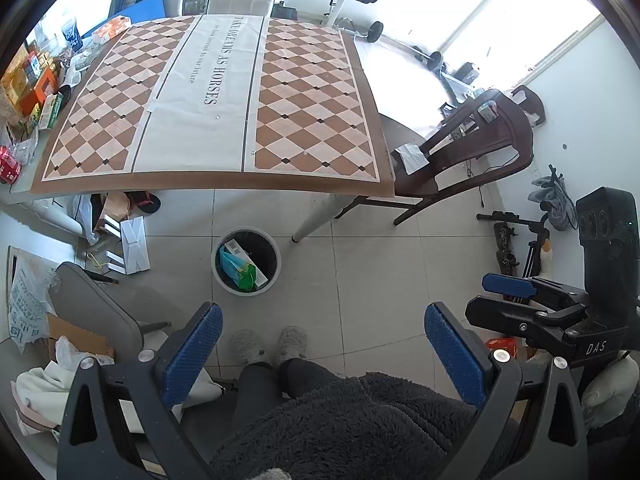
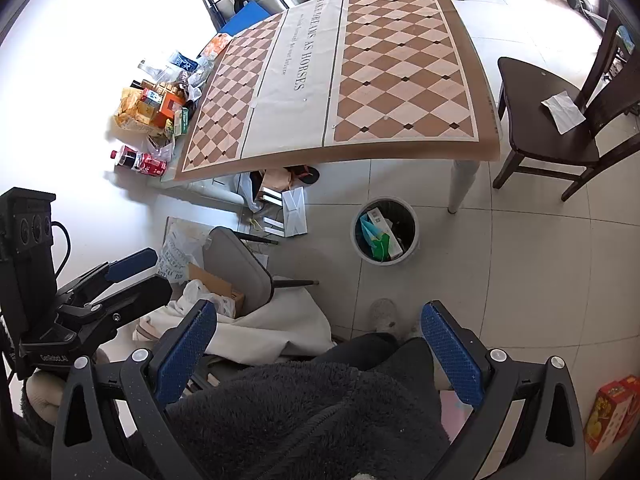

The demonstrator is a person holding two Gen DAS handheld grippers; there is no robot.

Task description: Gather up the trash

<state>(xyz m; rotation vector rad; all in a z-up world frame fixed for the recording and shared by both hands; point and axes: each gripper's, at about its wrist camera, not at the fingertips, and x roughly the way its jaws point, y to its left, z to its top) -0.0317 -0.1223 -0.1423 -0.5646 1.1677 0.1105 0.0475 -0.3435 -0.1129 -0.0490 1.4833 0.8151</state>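
Observation:
A round white trash bin (image 1: 224, 280) stands on the tiled floor by the table leg; it holds a green-blue carton (image 1: 240, 270) and a white box. It also shows in the right wrist view (image 2: 356, 244). My left gripper (image 1: 324, 344) is open and empty, held high above the floor and the person's slippers. My right gripper (image 2: 320, 344) is open and empty, at a similar height. The checkered tablecloth (image 1: 304, 100) carries no loose items. Snack boxes and bottles (image 2: 156, 112) are piled off the table's left edge.
A dark wooden chair (image 1: 460, 160) with a white paper on its seat stands right of the table. A grey chair (image 2: 236, 268), bags and cardboard crowd the floor at left. A red box (image 2: 612, 412) lies at right. Barbell rack at the back.

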